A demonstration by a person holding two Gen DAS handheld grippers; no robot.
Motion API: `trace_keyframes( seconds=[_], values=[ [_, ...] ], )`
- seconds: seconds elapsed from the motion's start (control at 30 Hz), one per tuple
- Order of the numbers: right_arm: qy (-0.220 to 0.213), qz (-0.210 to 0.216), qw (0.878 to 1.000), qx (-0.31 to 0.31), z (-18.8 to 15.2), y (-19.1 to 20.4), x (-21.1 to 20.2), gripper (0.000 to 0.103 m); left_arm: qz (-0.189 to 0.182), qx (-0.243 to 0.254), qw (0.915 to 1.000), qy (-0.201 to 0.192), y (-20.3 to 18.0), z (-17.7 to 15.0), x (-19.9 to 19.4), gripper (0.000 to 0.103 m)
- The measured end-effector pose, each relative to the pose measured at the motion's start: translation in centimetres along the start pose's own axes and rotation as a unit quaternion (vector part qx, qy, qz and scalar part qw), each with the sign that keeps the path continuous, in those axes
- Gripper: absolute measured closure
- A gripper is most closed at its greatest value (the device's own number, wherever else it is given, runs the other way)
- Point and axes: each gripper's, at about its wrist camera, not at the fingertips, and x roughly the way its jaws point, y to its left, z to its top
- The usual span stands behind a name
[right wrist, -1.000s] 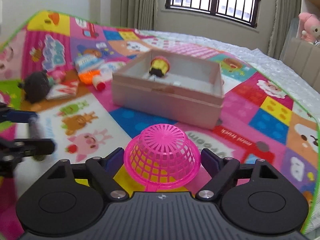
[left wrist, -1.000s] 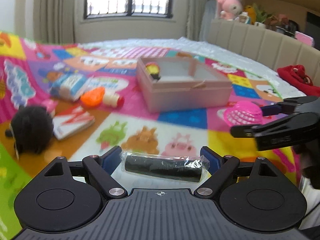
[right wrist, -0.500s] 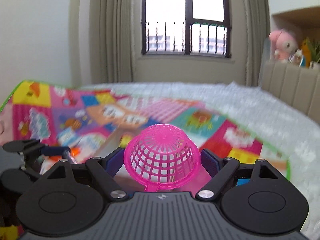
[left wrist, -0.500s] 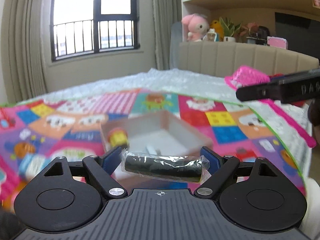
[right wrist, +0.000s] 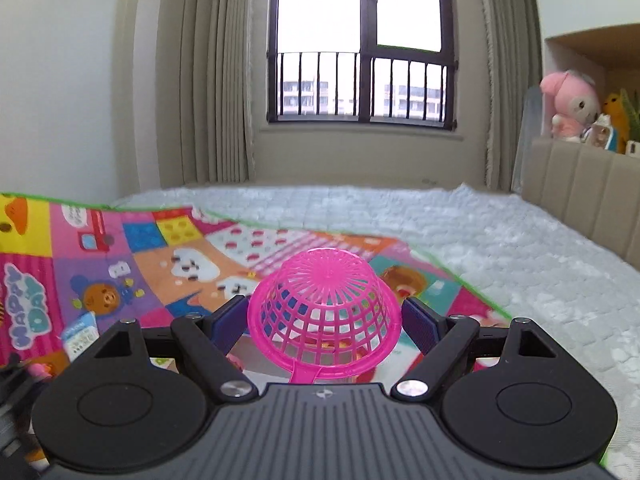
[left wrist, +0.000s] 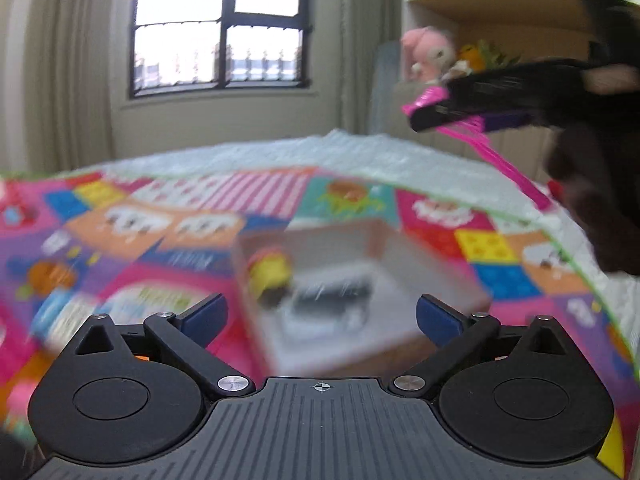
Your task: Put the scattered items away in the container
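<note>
The left gripper (left wrist: 322,312) is over the open pink storage box (left wrist: 452,280), its jaws opening with nothing between the blue pads; a dark plastic-wrapped roll (left wrist: 332,300) shows blurred inside the box, beside a small yellow toy (left wrist: 270,274) near the box's left wall. Whether the roll has landed or is dropping, the blur will not let me tell. So the drop-off step for this item looks done or nearly so.

The right gripper (right wrist: 324,316) is pinching a pink toy mesh strainer (right wrist: 324,304), dome up, its handle pointing back toward the camera. In the left wrist view that gripper sits above and to the right of the box, well apart from it. The box shows only faintly below the strainer in the right wrist view.

Next, I judge, the strainer must be brought down over the box opening and let go, with the long handle inside the walls, while the left gripper clears off toward the items on the colourful play mat (right wrist: 36,248) left of the box
</note>
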Motion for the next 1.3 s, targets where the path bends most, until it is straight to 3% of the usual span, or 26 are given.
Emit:
trace_keyframes(
  seconds=[0.17, 0.4, 0.63, 0.67, 0.73, 0.77, 0.9, 1.0, 1.1, 1.13, 1.3],
  values=[
    [0.032, 0.003, 0.999, -0.017, -1.2, 2.4, 3.9, 0.012, 0.041, -0.045, 0.9973, 0.042, 2.3, -4.5, -3.1, 0.0],
    [0.031, 0.017, 0.999, 0.003, -1.7, 3.7, 2.0, 0.005, 0.124, -0.088, 0.9871, 0.049, 6.1, -7.9, -5.7, 0.0],
    [0.066, 0.058, 0.995, -0.038, -3.8, 9.8, 1.7, 0.005, 0.134, -0.132, 0.9809, 0.049, 8.1, -9.4, -8.1, 0.0],
    [0.073, 0.071, 0.994, -0.047, -4.4, 11.2, 1.9, 0.007, 0.133, -0.134, 0.9809, 0.046, 8.2, -9.5, -8.5, 0.0],
    [0.088, 0.093, 0.988, -0.083, -5.4, 14.6, 2.8, 0.025, 0.131, -0.14, 0.9805, 0.041, 8.5, -9.7, -9.2, 0.0],
    [0.096, 0.105, 0.984, -0.103, -6.0, 16.5, 3.3, 0.028, 0.131, -0.143, 0.9802, 0.038, 8.7, -9.7, -9.5, 0.0],
    [0.113, 0.14, 0.973, -0.143, -7.6, 22.8, 5.5, 0.029, 0.135, -0.155, 0.9782, 0.032, 9.6, -10.0, -10.5, 0.0],
    [0.116, 0.13, 0.968, -0.179, -8.5, 26.6, 7.6, 0.028, 0.136, -0.165, 0.9764, 0.032, 10.1, -10.2, -11.1, 0.0],
    [0.149, 0.127, 0.96, -0.201, -9.5, 28.6, 9.9, 0.029, 0.136, -0.167, 0.976, 0.031, 10.2, -10.4, -11.4, 0.0],
    [0.16, 0.13, 0.955, -0.212, -9.9, 28.9, 10.3, 0.045, 0.137, -0.166, 0.976, 0.033, 10.2, -10.5, -11.3, 0.0],
    [0.142, 0.142, 0.957, -0.209, -9.9, 27.4, 6.8, 0.044, 0.138, -0.162, 0.9763, 0.041, 9.9, -10.5, -10.8, 0.0]
  ],
)
